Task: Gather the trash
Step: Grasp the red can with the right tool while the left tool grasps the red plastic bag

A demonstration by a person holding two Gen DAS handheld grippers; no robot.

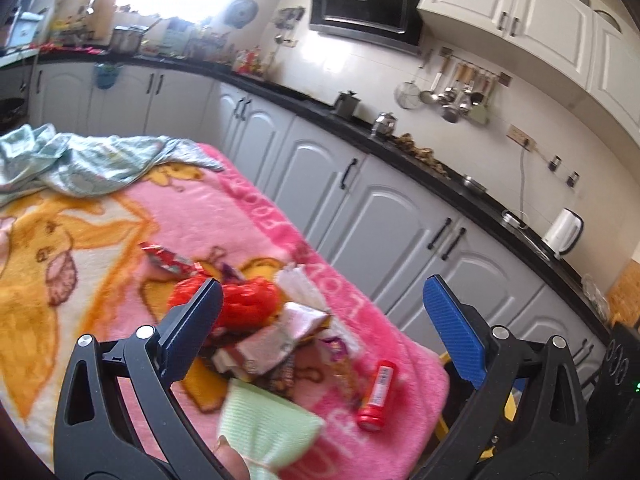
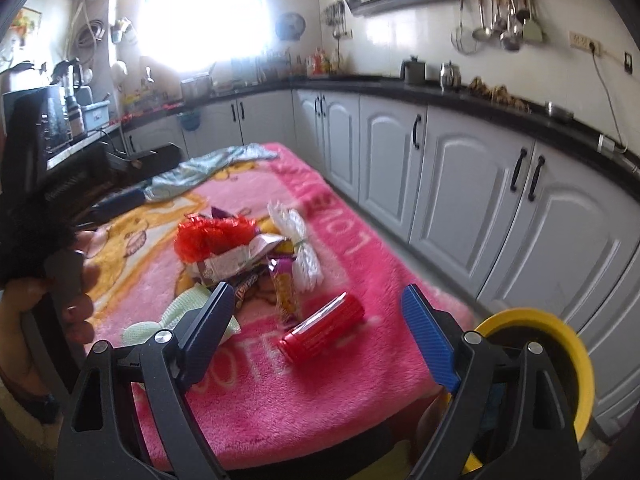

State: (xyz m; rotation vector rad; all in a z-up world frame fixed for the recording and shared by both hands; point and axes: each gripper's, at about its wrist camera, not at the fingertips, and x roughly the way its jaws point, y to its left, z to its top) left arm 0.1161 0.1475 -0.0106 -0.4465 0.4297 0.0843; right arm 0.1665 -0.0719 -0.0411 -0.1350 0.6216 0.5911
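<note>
A heap of trash lies on a pink blanket [image 2: 360,280] over a table: a red crinkled wrapper [image 1: 248,300] [image 2: 212,236], silver foil wrappers [image 1: 276,336] [image 2: 236,258], a white plastic bundle [image 2: 302,248], a purple-yellow snack wrapper [image 2: 286,288], a light green cloth [image 1: 268,428] [image 2: 180,312] and a red bottle [image 1: 378,394] [image 2: 324,330] lying on its side. My left gripper [image 1: 324,324] is open above the heap. My right gripper [image 2: 320,324] is open, with the red bottle between its fingers' line of sight.
A yellow-rimmed bin [image 2: 560,344] stands beside the table's near right corner. A pale blue cloth [image 1: 80,160] lies at the blanket's far end. Grey cabinets [image 2: 460,184] under a black counter run along the right. A red wrapper [image 1: 168,258] lies apart from the heap.
</note>
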